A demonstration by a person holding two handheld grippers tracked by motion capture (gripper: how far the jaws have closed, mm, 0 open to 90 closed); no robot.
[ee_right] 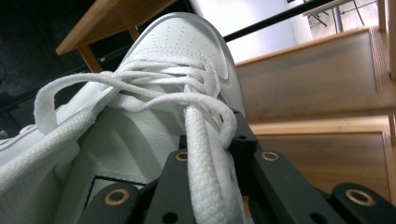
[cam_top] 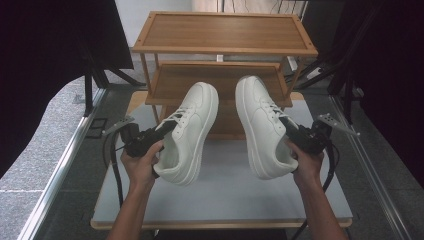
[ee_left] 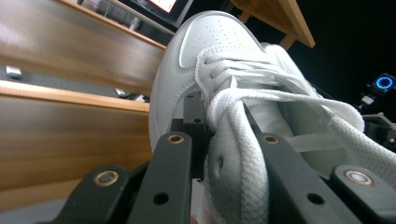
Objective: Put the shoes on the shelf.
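Above the table (cam_top: 220, 200), short of the rack (cam_top: 220, 82), your left gripper (cam_top: 162, 129) and right gripper (cam_top: 291, 127) each pinched a white shoe's (cam_top: 189, 132) collar; thin grip, either shoe (cam_top: 261, 125) could've swung loose.

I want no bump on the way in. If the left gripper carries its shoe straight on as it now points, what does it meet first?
Probably the wooden shoe rack: the left gripper points the left shoe toe-first at its middle shelf, though depth is unclear.
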